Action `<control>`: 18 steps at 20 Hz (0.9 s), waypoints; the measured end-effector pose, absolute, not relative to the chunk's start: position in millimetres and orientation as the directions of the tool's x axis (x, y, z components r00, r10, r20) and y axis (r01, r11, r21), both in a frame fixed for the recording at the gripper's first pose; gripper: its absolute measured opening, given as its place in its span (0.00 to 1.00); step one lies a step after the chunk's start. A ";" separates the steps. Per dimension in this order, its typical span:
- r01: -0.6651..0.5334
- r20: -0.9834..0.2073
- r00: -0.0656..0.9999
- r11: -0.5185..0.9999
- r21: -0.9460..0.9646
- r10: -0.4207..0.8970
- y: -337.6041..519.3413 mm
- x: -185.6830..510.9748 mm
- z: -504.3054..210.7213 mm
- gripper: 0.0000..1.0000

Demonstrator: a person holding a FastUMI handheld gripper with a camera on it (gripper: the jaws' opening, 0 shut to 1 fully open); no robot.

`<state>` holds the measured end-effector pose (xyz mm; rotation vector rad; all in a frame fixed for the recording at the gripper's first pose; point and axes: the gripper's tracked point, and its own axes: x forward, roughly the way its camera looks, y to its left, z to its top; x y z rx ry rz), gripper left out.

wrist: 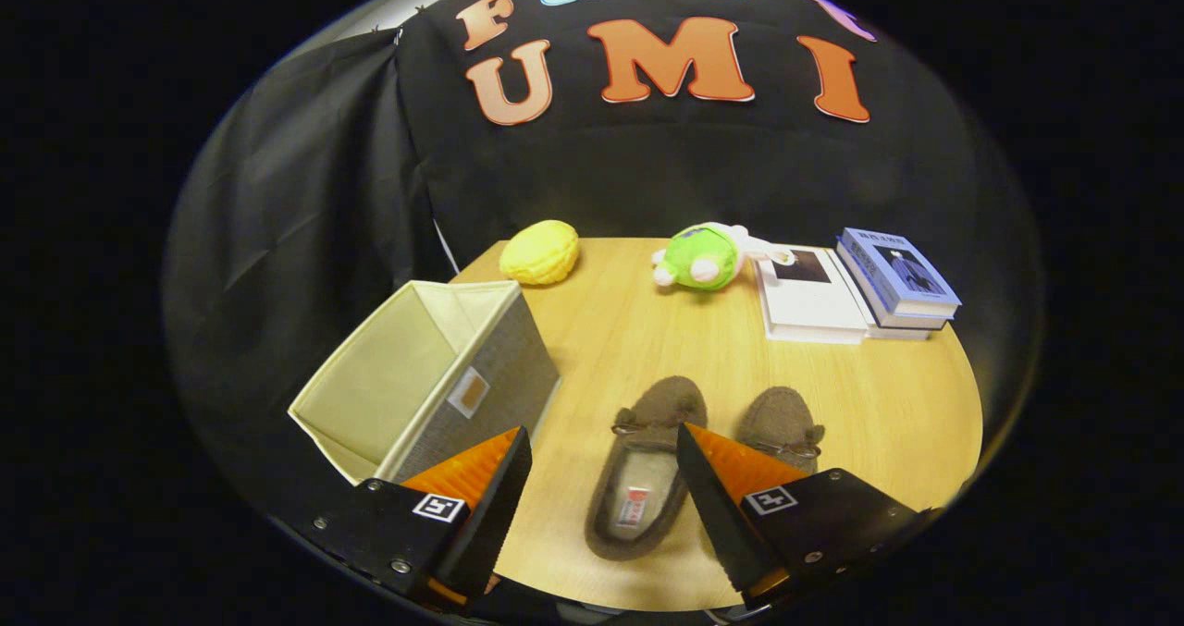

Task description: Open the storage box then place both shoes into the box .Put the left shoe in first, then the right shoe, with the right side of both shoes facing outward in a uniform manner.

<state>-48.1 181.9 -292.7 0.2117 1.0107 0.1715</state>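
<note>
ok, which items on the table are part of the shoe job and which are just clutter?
Job:
- storage box, open, left of the fingers
- left shoe, between the open fingers of the hand-held gripper
- right shoe, beyond the right finger

Clutter:
- yellow plush
- green plush toy
- white book
- stacked blue books

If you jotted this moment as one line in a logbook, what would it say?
grey fabric storage box: open | gripper: open, above left brown slipper | right brown slipper: on round wooden table
</note>
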 end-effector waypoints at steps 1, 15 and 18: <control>-0.028 -0.836 0.501 0.970 0.243 0.224 174.7 -56.0 -302.6 0.94; 0.073 -0.932 0.345 0.986 0.147 0.113 155.8 -60.3 -400.7 0.63; 0.092 -0.929 0.361 0.988 0.122 0.082 154.8 -50.4 -412.0 0.52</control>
